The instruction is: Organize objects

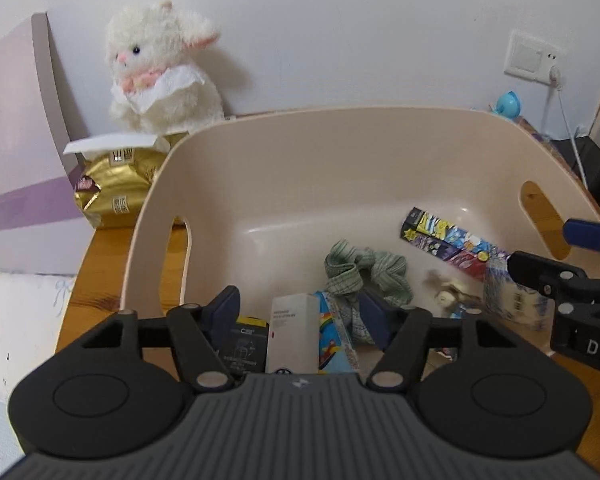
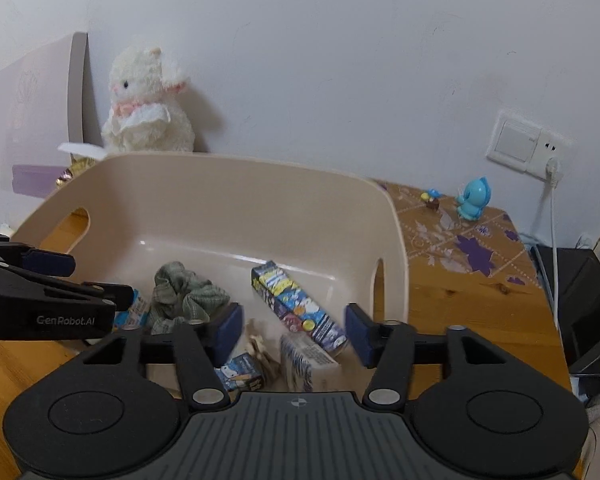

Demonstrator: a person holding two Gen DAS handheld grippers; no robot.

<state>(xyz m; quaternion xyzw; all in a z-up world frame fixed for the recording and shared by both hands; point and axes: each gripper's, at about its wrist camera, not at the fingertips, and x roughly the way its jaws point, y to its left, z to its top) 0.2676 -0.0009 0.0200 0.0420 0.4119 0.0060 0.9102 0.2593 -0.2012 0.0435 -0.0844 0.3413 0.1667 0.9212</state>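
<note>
A beige plastic bin (image 1: 340,152) (image 2: 228,196) stands on the wooden table. In it lie a green scrunchie (image 1: 364,272) (image 2: 184,296), a long colourful cartoon box (image 1: 448,240) (image 2: 296,304), a white box (image 1: 294,328), a black box (image 1: 246,344), a rainbow-print pack (image 1: 332,336) and a small blurred box (image 2: 304,364). My left gripper (image 1: 298,316) is open over the bin's near side, empty. My right gripper (image 2: 294,330) is open over the bin's right part, with the blurred box below it. Each gripper shows at the edge of the other's view.
A white plush lamb (image 1: 160,68) (image 2: 146,108) sits on a gold tissue pack (image 1: 116,188) at the back left. A blue toy figure (image 2: 474,198) and a smaller figure (image 2: 432,198) stand on the patterned cloth (image 2: 460,240) at the right. A wall socket (image 2: 520,146) has a white cable.
</note>
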